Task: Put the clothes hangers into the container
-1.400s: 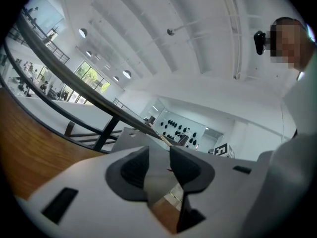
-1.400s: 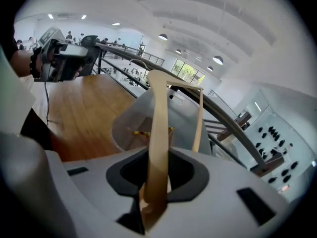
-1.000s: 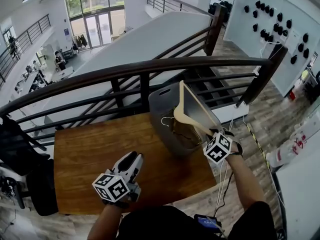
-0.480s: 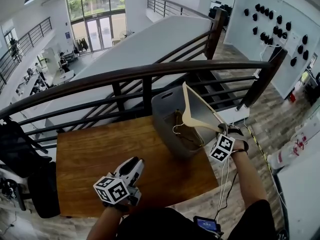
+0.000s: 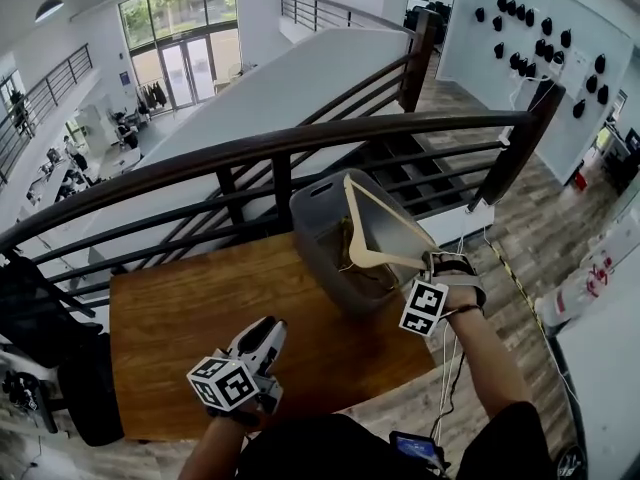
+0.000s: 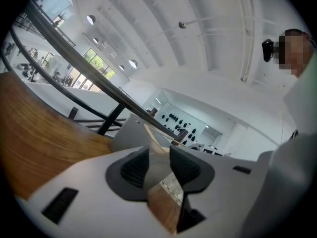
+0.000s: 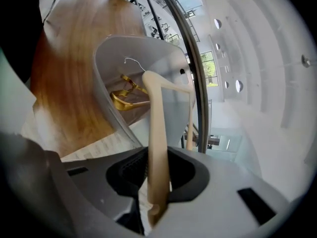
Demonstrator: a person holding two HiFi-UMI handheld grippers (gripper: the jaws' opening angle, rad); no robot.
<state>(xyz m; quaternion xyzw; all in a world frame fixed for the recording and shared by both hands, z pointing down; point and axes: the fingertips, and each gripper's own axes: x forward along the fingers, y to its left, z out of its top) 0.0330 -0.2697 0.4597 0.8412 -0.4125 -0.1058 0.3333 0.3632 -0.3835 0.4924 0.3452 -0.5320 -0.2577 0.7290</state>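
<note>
A grey container [image 5: 318, 211] stands at the far right of the wooden table [image 5: 170, 308]. My right gripper [image 5: 427, 269] is shut on one arm end of a pale wooden hanger [image 5: 378, 230], held tilted over the container's opening. Its wire hook [image 7: 132, 61] dips inside the container [image 7: 148, 51], where golden-brown hangers [image 7: 124, 98] lie at the bottom. In the right gripper view the pale hanger [image 7: 154, 133] runs straight up between the pads. My left gripper [image 5: 262, 340] rests low over the table's near edge, open and empty; its left gripper view shows bare dark pads [image 6: 134, 166].
A dark metal railing [image 5: 270, 148] runs close behind the table and container. Past the table's right edge is wood-look floor [image 5: 520, 238], with a cable [image 5: 445, 358] hanging by my right arm. A dark bag [image 5: 40, 308] sits left of the table.
My right gripper has shifted slightly left and down with the pale hanger, and the hook has sunk deeper into the container. The left gripper has stayed put.
</note>
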